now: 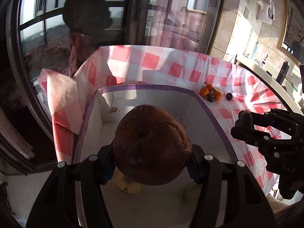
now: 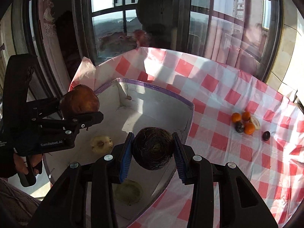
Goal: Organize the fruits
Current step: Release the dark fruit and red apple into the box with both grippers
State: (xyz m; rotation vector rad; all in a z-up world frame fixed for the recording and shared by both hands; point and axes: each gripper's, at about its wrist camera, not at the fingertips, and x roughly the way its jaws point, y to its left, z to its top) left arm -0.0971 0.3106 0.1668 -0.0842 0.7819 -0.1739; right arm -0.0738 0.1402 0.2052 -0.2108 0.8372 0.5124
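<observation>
My left gripper is shut on a large brown-red fruit and holds it over the white box with purple-taped rim; it also shows in the right wrist view, the fruit between its fingers. My right gripper is shut on a dark round fruit above the box's right side. Two pale yellow-green fruits lie in the box. Three oranges, two dark fruits and a pale fruit piece lie on the checked cloth.
The table wears a red-and-white checked cloth, its edges raised like walls. A window with a person's silhouette stands behind. A counter with bottles is at the right in the left wrist view.
</observation>
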